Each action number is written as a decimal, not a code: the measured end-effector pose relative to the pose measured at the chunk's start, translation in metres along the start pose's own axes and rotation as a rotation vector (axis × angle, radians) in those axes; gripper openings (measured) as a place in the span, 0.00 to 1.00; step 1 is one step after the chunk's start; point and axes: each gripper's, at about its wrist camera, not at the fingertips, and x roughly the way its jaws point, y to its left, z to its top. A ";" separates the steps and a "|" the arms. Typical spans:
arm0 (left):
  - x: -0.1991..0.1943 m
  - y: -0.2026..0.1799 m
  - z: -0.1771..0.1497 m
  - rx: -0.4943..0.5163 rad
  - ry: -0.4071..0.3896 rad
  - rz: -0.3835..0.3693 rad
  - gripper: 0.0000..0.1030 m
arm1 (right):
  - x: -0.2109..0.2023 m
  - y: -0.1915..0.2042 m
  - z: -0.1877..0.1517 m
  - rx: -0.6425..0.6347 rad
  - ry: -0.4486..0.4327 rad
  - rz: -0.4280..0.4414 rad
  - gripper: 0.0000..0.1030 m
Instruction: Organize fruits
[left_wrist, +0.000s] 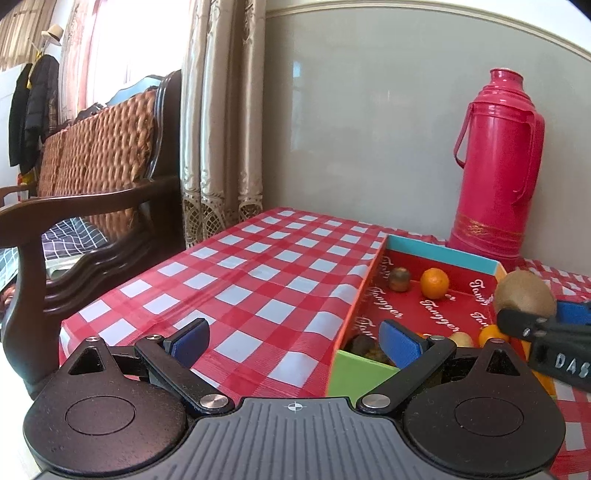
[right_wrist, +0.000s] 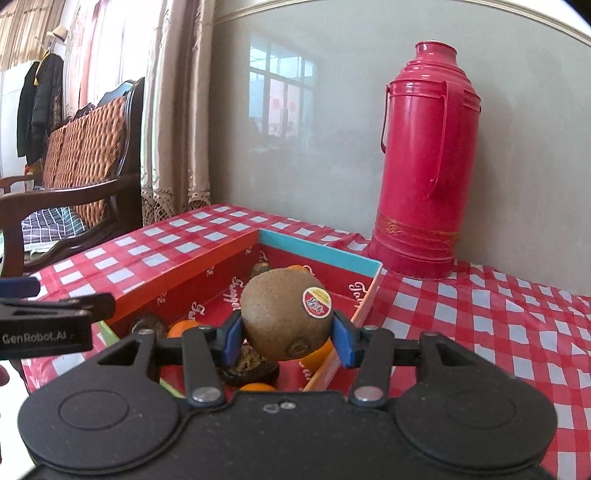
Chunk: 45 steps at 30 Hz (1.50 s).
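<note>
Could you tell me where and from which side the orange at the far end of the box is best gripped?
Grip the orange across its widest middle, coming from above: it sits low inside the box, whose walls block a level approach, and a small kiwi lies close on its left.

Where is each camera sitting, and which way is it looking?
Left wrist view: sits on the left gripper, looking forward over the checked tablecloth at the box; its open blue fingers show, empty.
Right wrist view: sits on the right gripper, looking over the box; its fingers clamp a kiwi with a sticker.
Shared: both face the grey wall and see the red thermos, the box, oranges inside, the kiwi, and each other's gripper at the edge.
</note>
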 end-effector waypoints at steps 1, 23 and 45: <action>-0.001 -0.002 0.000 -0.001 0.001 -0.005 0.95 | -0.001 0.001 -0.001 -0.002 0.005 -0.001 0.40; -0.038 -0.055 -0.009 -0.008 0.008 -0.069 0.95 | -0.082 -0.060 -0.007 0.110 -0.193 -0.078 0.60; -0.154 -0.085 -0.041 0.102 -0.111 -0.251 1.00 | -0.188 -0.100 -0.083 0.123 -0.131 -0.445 0.94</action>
